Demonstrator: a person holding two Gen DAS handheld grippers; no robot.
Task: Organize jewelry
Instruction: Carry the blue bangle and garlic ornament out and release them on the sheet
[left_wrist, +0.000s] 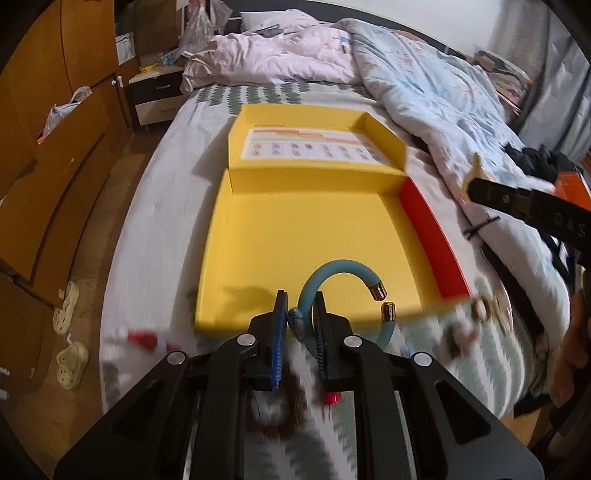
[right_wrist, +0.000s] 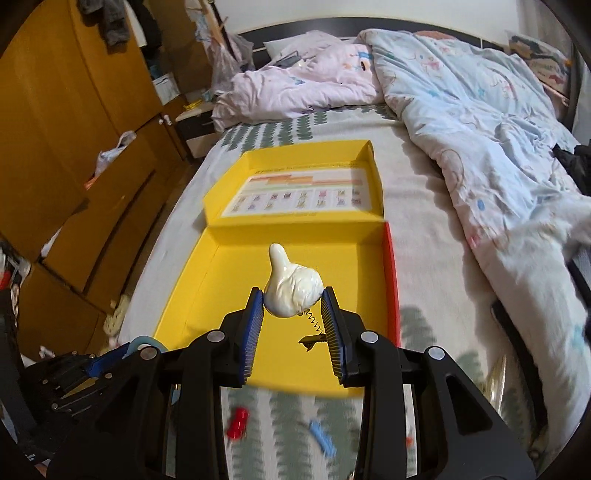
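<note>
Teal bangle (left_wrist: 332, 275) (gold-tipped), cream thumbs-up charm (right_wrist: 291, 291), yellow box (left_wrist: 314, 236), red wall

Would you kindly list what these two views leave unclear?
- Left wrist: dark beaded item under the left gripper, motion-blurred.
- Left wrist: items beside the yellow box, blurred.
- Right wrist: red and blue pieces, blurred.
- Right wrist: chart print too small.

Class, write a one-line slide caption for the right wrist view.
Right gripper holds a white thumbs-up charm with a spring clip above the open yellow box on the bed.
</note>
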